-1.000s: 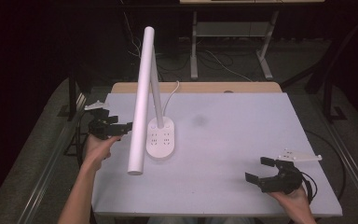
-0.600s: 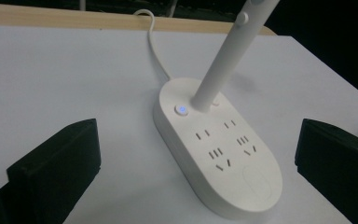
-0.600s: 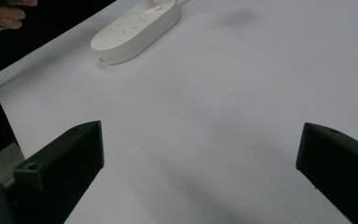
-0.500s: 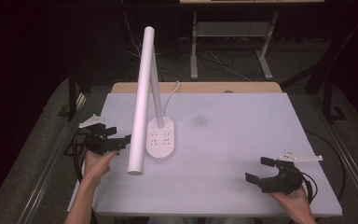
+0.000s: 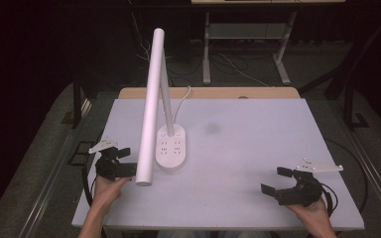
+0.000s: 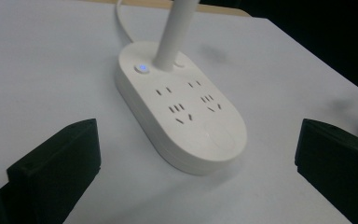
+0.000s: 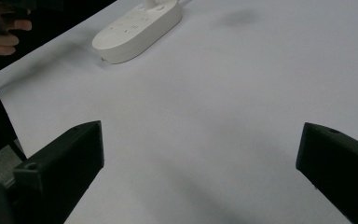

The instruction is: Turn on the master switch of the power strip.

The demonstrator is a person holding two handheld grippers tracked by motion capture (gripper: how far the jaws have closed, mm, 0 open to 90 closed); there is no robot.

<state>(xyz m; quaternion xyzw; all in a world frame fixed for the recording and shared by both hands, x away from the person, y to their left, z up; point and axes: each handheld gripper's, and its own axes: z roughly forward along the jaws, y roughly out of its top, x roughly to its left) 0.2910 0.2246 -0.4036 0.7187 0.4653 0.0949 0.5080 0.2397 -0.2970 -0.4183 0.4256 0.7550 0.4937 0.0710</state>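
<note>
A white desk lamp stands mid-table on an oval base point(image 5: 171, 148) with several sockets, its long tube head point(image 5: 149, 106) reaching toward the front left. In the left gripper view the base point(image 6: 182, 107) lies ahead, a small blue light point(image 6: 142, 68) lit beside the stem. My left gripper point(image 5: 125, 161) is open at the front left, just left of the tube's tip, jaws wide with nothing between them point(image 6: 191, 158). My right gripper point(image 5: 278, 181) rests open at the front right, empty point(image 7: 200, 163), with the base point(image 7: 137, 30) far off.
The white table top point(image 5: 258, 144) has a faint dark smudge point(image 5: 212, 128) right of the lamp. The lamp's white cord point(image 5: 184, 94) runs off the back edge. Beyond are a dark floor, cables and a desk frame point(image 5: 243, 29). The other hand point(image 7: 0, 39) shows top left.
My left gripper has drawn back toward the table's front edge and slightly right, from beside the lamp base to near the tube's tip. The right gripper has stayed put.
</note>
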